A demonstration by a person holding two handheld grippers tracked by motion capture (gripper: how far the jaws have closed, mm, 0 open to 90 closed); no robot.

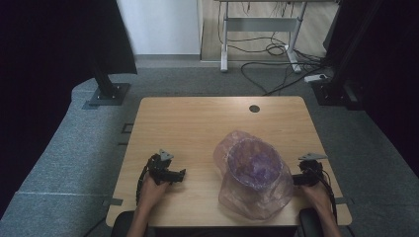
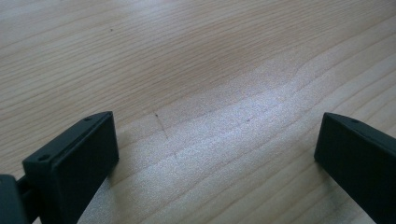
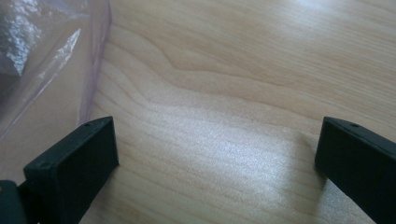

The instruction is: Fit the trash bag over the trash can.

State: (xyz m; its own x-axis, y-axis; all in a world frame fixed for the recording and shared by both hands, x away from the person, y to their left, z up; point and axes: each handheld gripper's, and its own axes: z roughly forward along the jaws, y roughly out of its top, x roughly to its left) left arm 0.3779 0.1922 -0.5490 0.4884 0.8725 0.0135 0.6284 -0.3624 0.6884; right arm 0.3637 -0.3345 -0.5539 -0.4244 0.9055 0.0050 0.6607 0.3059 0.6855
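Both claws gape empty, left claw (image 1: 173, 174) well apart from the clear plastic bag (image 1: 254, 173) slumped on the desk (image 1: 197, 123), right claw (image 1: 300, 178) touching it: light, floppy, slippery, so we pinch its loose edge.

No readable text, label or number anywhere.

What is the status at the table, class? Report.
Left gripper open, empty, over bare table. Right gripper open, beside clear plastic bag, not gripping. Nothing in the way.
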